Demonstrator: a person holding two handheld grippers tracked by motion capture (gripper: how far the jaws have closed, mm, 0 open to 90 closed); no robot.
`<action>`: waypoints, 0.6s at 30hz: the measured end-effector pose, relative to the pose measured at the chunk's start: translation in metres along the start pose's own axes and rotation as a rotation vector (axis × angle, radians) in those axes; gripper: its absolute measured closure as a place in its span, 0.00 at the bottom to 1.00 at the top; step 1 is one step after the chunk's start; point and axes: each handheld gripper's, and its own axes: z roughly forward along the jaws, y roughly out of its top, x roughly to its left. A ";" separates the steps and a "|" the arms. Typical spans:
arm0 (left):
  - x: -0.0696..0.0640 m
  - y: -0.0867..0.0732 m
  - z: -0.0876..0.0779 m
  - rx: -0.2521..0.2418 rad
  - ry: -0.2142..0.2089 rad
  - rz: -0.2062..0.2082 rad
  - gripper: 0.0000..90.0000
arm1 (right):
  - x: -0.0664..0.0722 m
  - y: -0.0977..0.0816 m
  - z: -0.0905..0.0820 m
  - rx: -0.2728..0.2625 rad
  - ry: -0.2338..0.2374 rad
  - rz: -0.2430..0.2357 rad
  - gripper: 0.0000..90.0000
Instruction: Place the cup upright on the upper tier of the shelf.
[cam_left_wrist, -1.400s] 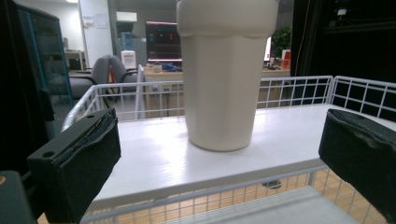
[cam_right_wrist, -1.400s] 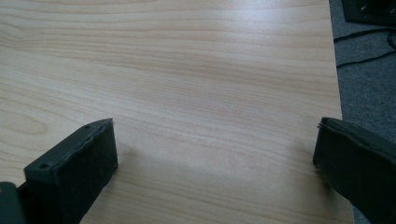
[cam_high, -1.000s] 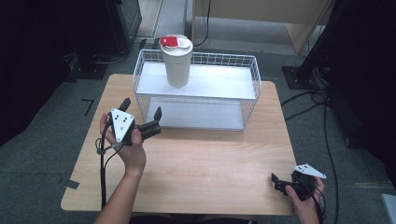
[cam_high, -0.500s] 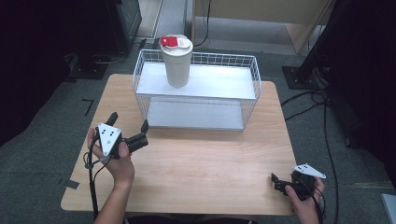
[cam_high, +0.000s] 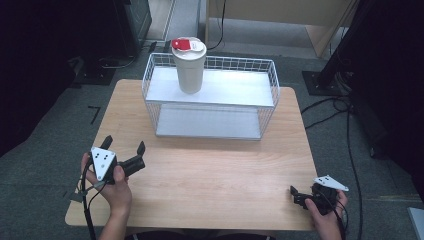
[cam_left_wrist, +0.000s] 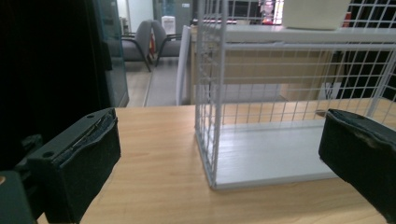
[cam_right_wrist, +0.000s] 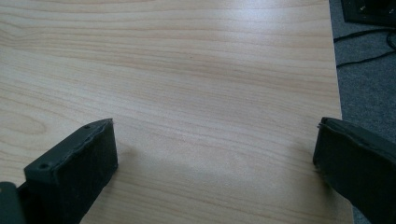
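Note:
A cream cup (cam_high: 189, 67) with a red and white lid stands on the top shelf of a white wire rack (cam_high: 215, 95) at the back of the wooden table (cam_high: 215, 170). My left gripper (cam_high: 125, 145) is held open near the table's front left, well short of the rack, with nothing between its jaws. In the left gripper view the rack's corner (cam_left_wrist: 210, 116) sits straight ahead and the cup's base (cam_left_wrist: 315, 11) shows at the top. My right gripper (cam_high: 295, 196) rests open at the front right corner, over bare wood (cam_right_wrist: 210, 93).
The rack's lower shelf (cam_high: 207, 122) holds nothing. Black stands and cables (cam_high: 330, 105) lie on the grey floor to the right of the table. The table's right edge (cam_right_wrist: 338, 88) runs close to my right gripper.
My left gripper has drawn back from the rack toward the table's front left, staying open. The right gripper has not moved.

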 end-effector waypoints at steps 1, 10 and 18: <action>0.002 -0.002 -0.001 0.003 0.006 -0.001 0.00 | 0.000 0.000 0.000 0.000 0.000 0.000 0.00; 0.016 -0.019 -0.013 0.040 0.035 -0.005 0.00 | 0.000 0.000 0.000 0.000 -0.002 -0.001 0.00; 0.033 -0.035 -0.026 0.094 0.071 -0.018 0.00 | 0.001 0.000 0.000 0.003 -0.004 -0.007 0.00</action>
